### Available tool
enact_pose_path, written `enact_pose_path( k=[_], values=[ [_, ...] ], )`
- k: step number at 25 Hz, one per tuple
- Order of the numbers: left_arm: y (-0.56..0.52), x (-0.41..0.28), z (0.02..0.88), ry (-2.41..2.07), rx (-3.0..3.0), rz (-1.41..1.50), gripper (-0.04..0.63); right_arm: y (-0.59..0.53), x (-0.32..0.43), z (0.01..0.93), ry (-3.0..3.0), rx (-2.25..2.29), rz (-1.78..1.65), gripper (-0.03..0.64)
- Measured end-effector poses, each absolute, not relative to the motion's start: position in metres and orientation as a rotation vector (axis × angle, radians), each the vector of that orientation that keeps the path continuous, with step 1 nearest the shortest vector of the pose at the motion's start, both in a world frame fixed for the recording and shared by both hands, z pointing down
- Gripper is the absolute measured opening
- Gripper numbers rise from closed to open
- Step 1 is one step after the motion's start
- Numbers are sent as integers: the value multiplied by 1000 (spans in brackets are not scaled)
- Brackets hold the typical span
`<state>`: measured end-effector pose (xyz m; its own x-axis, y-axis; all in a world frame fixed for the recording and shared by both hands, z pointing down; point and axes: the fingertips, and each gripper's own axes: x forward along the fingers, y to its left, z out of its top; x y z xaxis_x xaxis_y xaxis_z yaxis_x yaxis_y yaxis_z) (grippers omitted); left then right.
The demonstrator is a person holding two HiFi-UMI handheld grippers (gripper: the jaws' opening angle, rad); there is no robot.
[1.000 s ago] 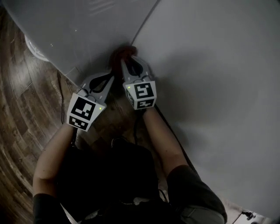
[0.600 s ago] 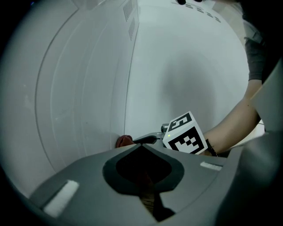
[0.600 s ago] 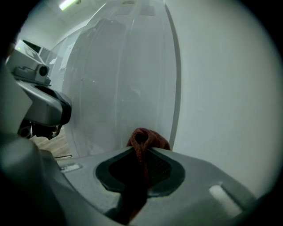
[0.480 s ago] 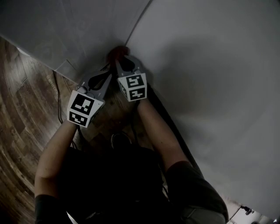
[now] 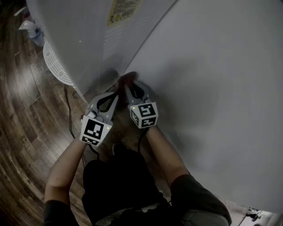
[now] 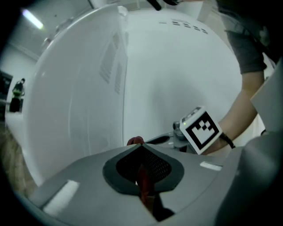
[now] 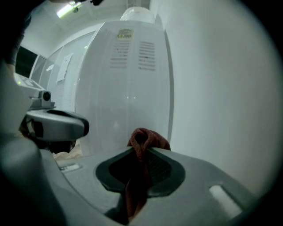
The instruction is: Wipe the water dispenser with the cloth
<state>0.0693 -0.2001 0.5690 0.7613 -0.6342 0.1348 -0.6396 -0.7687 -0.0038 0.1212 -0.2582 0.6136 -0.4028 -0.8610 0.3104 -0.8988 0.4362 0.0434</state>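
Dark plank floor (image 5: 26,132) lies wide to the left of the water dispenser (image 5: 84,39). A round white grille (image 5: 55,66) sits against the foot of the dispenser's left face. A thin cable (image 5: 70,119) trails over the boards just out from it.

Dispenser's vertical corner edge runs down from near a yellow label (image 5: 121,11) to floor level. Right of that edge is a broad pale surface (image 5: 221,88); wall or second face, cannot tell.

Red cloth (image 5: 127,79) is bunched right on that corner edge, low down, touching the dispenser.

Left gripper (image 5: 116,89): jaws closed together, a strip of cloth pinched between the pads. Right gripper (image 5: 130,88): jaws closed too, with a fold of cloth bulging above the tips.

Both grippers sit side by side, tips nearly meeting at the edge. Right one hugs the pale surface, with no room on that side. Left one has free floor to its left. Person's forearms (image 5: 163,150) reach in from below.
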Motion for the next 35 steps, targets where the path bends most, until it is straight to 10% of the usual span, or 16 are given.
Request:
enact_pose_path(
  k=[20, 35],
  values=[
    [-125, 18, 163, -1249, 2760, -11, 20, -175, 120, 206, -2435, 1676, 258, 49],
    [-8, -45, 52, -1256, 2715, -21, 20, -46, 79, 51, -2540, 1650, 178, 48]
  ],
)
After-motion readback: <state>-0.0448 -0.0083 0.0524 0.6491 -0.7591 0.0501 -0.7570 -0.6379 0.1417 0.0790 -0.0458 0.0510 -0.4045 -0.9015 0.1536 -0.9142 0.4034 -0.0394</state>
